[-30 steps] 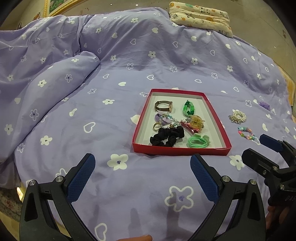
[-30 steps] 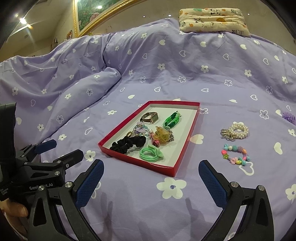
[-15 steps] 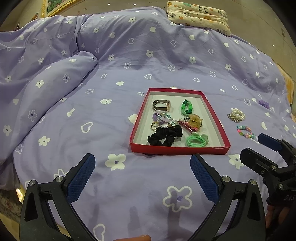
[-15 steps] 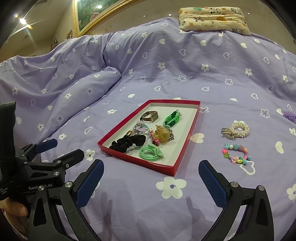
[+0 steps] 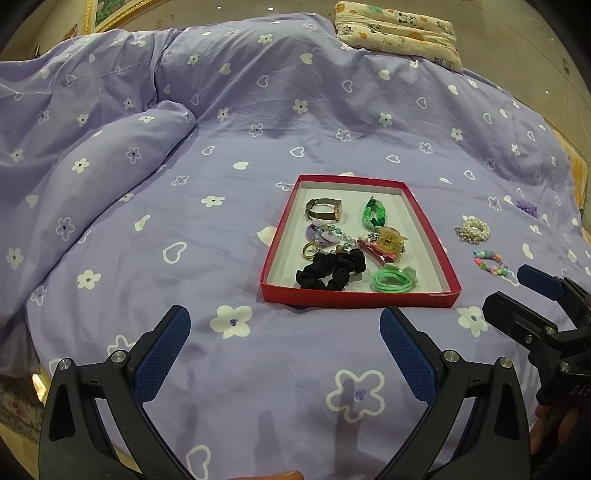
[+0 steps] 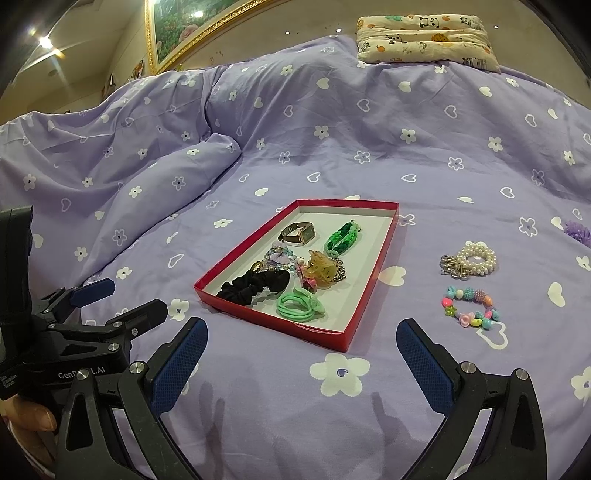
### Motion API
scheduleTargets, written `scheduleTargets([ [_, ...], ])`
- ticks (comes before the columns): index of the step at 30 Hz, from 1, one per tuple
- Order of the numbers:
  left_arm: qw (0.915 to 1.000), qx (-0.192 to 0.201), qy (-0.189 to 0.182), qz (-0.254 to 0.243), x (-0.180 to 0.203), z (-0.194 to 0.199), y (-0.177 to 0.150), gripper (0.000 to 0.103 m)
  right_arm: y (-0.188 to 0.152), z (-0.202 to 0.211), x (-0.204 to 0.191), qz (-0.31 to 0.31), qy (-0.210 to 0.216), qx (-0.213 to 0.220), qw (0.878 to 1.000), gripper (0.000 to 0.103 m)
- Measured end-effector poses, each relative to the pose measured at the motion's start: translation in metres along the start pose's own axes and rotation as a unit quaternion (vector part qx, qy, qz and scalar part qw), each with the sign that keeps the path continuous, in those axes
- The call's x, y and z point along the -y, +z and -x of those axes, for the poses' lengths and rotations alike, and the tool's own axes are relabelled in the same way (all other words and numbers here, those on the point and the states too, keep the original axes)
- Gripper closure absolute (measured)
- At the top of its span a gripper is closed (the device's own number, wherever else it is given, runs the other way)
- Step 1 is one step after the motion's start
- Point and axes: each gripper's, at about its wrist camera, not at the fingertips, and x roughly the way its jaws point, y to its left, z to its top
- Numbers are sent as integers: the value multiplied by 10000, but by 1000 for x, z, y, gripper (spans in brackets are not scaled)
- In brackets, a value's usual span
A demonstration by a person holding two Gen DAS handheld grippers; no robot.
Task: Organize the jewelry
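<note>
Resting on the purple bedspread (image 6: pixel 332 129), the red tray (image 6: pixel 369 291) holds a black scrunchie (image 6: pixel 255 286) and green hair tie (image 6: pixel 299 304). Right of it lie a pearl bracelet (image 6: pixel 471 258) and a beaded bracelet (image 6: pixel 469 308). The left gripper (image 5: pixel 284 343) and right gripper (image 6: pixel 301 354) hover near the tray, both spread wide and empty.

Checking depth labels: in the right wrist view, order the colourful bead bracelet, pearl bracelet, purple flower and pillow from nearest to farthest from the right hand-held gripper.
1. Colourful bead bracelet, just ahead, right side.
2. Pearl bracelet, directly behind it.
3. Purple flower, far right edge.
4. Pillow, at the bed's far end.
</note>
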Motion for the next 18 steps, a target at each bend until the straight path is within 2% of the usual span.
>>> scheduleTargets([
  [18,10000,-4,-6,3,-1,0,-2,0,3,3,-2,11,19,35,10000,0],
])
